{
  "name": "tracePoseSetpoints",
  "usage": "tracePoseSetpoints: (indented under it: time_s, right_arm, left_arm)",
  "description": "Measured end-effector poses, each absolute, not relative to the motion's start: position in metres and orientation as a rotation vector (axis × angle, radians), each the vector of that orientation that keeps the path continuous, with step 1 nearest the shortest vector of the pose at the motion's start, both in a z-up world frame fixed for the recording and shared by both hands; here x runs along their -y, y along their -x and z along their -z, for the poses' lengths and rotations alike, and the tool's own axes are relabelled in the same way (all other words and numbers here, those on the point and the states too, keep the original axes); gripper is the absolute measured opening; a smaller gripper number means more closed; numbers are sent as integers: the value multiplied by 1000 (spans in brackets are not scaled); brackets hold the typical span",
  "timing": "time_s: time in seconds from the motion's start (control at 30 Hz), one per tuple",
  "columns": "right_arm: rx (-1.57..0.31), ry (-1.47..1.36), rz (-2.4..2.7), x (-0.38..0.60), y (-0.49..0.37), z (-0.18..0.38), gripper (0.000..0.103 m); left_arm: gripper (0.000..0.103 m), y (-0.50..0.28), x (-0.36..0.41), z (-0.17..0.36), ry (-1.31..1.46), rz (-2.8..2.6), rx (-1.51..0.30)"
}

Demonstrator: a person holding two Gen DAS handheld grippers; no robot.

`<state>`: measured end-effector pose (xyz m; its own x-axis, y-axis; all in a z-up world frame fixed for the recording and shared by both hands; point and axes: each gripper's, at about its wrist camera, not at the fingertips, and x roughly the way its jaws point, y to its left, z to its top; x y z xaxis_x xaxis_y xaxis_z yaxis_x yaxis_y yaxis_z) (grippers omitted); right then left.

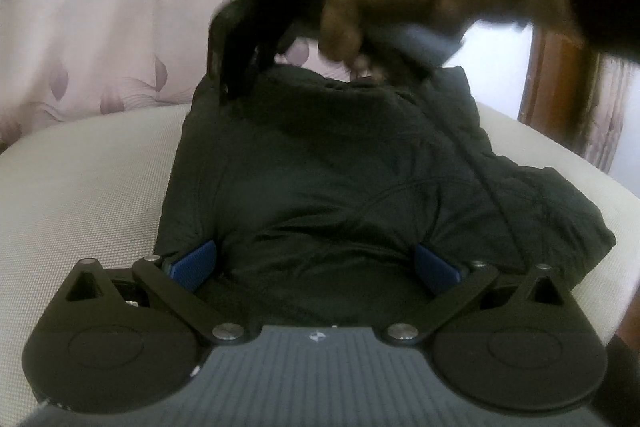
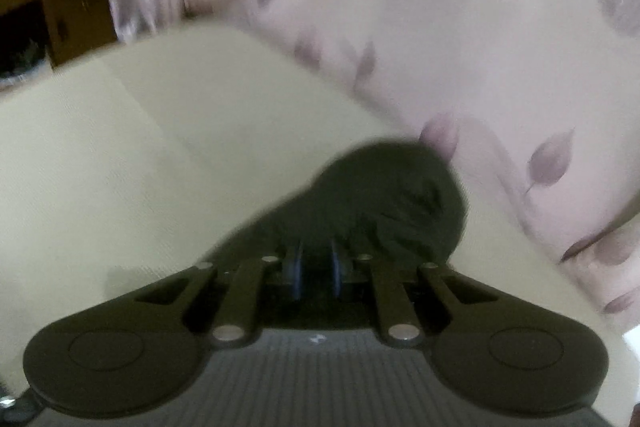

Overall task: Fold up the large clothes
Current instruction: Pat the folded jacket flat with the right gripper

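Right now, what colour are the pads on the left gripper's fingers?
Blue pads, against the dark garment; clearest in the left wrist view.

We find the folded garment [image 1: 320,187] lying on the cushioned seat [image 1: 88,187], with the seat's surface showing to its left and right and the patterned curtain [image 1: 100,27] hanging behind. The left gripper [image 1: 316,267] sits at the garment's near edge, its fingers spread to either side of the cloth. The right gripper [image 2: 316,267] is at the garment's far left corner, with the person's hand [image 1: 400,11] above the far edge.
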<state>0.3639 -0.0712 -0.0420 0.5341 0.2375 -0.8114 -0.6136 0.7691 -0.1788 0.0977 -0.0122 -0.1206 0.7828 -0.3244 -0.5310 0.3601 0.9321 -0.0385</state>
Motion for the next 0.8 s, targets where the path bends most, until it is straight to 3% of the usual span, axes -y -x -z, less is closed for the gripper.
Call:
tracePoseSetpoints:
  time_s: [0.17, 0.37, 0.5, 0.67, 0.8]
  right_arm:
    - [-937, 460, -516, 72, -375, 82, 11]
    - [-947, 345, -528, 90, -378, 91, 10]
    - [-921, 265, -515, 108, -364, 61, 12]
    - [-761, 238, -464, 177, -296, 11, 14]
    - [-779, 213, -352, 242, -263, 25, 13]
  left_arm:
    - [103, -102, 7, 121, -47, 376, -560]
    - [103, -98, 12, 122, -64, 374, -564]
    - [103, -103, 14, 119, -84, 378, -584]
    - [103, -106, 14, 118, -85, 374, -592]
    - [103, -105, 14, 119, -80, 373, -588]
